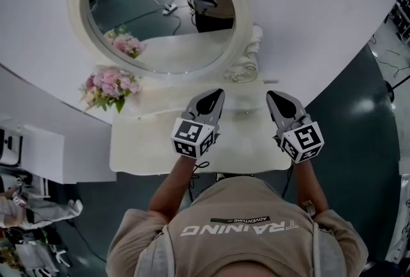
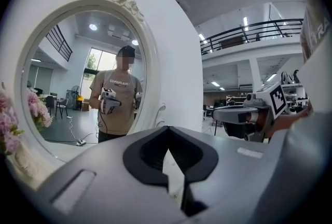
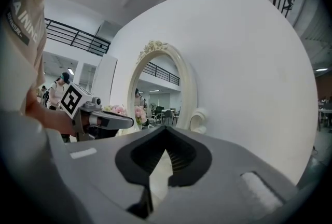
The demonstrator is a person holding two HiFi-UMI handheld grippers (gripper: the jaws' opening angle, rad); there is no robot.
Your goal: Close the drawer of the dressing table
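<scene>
The white dressing table [image 1: 142, 149] stands against a curved white wall, with an oval mirror [image 1: 160, 9] above it. No open drawer shows in any view; the table's front is hidden under its top and behind the person's body. My left gripper [image 1: 217, 93] hovers over the middle of the table top, jaws shut and empty. My right gripper [image 1: 271, 97] hangs beside it over the table's right end, also shut on nothing. In the left gripper view the left gripper [image 2: 167, 130] points at the mirror frame [image 2: 155, 88]. The right gripper [image 3: 166, 131] points at the wall beside the mirror [image 3: 161, 93].
A pink flower bunch [image 1: 110, 86] sits at the table's back left corner. A carved scroll [image 1: 251, 51] juts out at the mirror's lower right. Dark floor [image 1: 349, 115] lies to the right of the table, and white boxes [image 1: 38, 151] stand at the left.
</scene>
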